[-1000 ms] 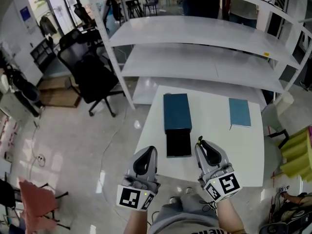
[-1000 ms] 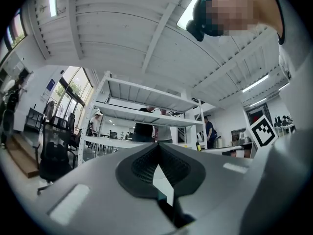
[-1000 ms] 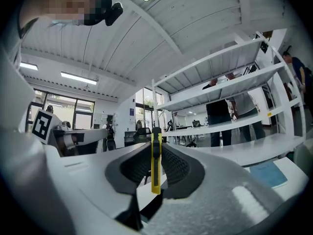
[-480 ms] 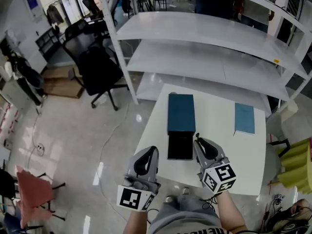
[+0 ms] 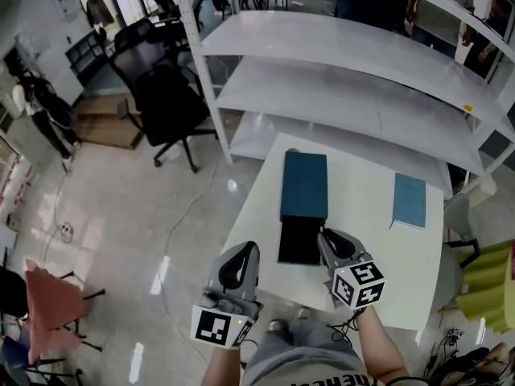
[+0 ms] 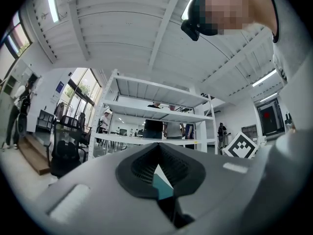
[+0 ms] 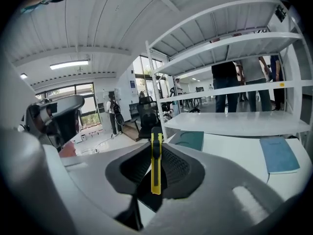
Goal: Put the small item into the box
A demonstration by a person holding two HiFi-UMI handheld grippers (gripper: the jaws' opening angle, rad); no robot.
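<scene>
My right gripper (image 5: 325,236) is shut on a small yellow and black utility knife (image 7: 156,160), which stands upright between its jaws. It hovers at the right edge of the open black box (image 5: 298,242) on the white table (image 5: 362,240). The box's dark teal lid (image 5: 305,185) lies just beyond the box. My left gripper (image 5: 243,256) is shut with nothing in it, held off the table's near left corner. In the left gripper view its jaws (image 6: 157,166) are pressed together, with a strip of teal showing behind them.
A thin teal booklet (image 5: 409,200) lies at the table's right side. White metal shelving (image 5: 346,63) stands behind the table. A black office chair (image 5: 165,107) is on the floor to the left. People stand beyond the shelves.
My right gripper with the knife has shifted left and forward, from beside the box to its right edge. The left gripper has hardly moved.
</scene>
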